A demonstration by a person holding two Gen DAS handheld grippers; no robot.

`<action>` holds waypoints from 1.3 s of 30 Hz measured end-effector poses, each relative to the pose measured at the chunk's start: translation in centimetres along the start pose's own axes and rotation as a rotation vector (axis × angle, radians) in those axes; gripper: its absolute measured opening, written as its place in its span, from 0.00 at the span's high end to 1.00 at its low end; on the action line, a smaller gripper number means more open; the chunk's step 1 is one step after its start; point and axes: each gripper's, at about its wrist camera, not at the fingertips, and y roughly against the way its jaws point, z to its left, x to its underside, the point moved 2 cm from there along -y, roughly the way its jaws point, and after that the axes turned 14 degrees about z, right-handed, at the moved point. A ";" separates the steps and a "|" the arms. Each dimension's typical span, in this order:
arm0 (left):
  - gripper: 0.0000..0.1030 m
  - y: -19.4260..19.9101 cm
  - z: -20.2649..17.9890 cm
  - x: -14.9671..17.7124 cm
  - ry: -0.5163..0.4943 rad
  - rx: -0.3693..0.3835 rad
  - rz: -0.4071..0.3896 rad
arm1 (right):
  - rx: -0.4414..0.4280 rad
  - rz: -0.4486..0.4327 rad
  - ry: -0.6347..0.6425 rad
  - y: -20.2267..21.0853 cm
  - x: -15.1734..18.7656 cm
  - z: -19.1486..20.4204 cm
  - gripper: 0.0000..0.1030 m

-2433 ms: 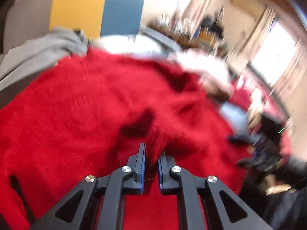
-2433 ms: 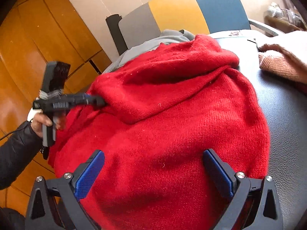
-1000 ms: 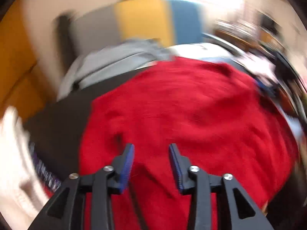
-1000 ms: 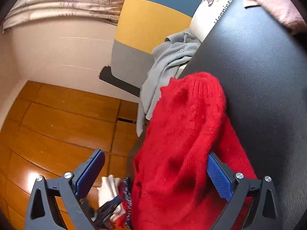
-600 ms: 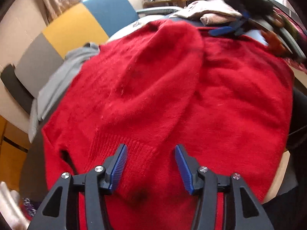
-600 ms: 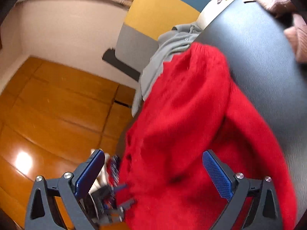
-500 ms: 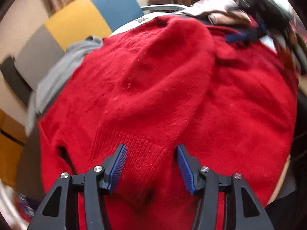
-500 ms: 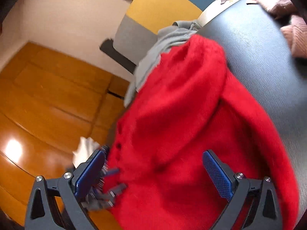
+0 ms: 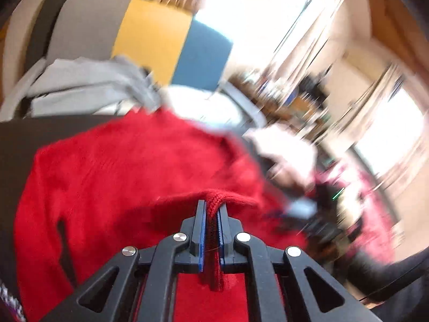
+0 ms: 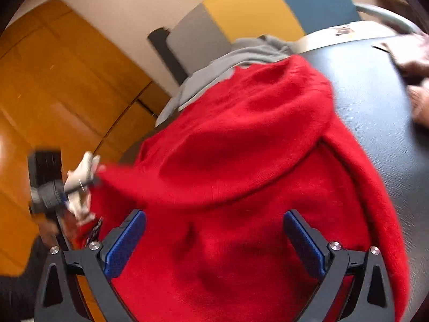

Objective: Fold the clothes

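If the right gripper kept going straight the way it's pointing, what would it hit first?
Most likely the red sweater: it fills the space between and ahead of the open right gripper, though depth is hard to judge.

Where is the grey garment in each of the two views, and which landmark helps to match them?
Left wrist view: the grey garment lies upper left, beyond the red sweater.
Right wrist view: it is at upper centre, behind the sweater's far edge.
Shared landmark: the grey, yellow and blue chair back just behind it.
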 end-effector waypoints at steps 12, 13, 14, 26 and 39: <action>0.94 5.7 -7.0 -12.7 -0.050 0.131 -0.078 | -0.003 -0.117 -0.038 -0.1 -5.1 -1.0 0.00; 0.94 5.8 -6.6 -13.0 -0.032 0.122 -0.085 | -0.003 -0.136 -0.036 0.4 -5.8 -1.1 0.00; 0.94 5.9 -5.8 -13.1 -0.011 0.116 -0.085 | 0.000 -0.148 -0.032 0.7 -6.3 -1.2 0.00; 0.94 -2.1 14.4 -2.6 0.473 0.040 0.031 | 0.526 0.005 0.207 -0.1 -5.0 -1.9 0.42; 0.94 -4.3 18.8 1.9 0.504 -0.026 0.067 | 0.381 0.013 0.055 -2.1 -9.2 -3.9 0.23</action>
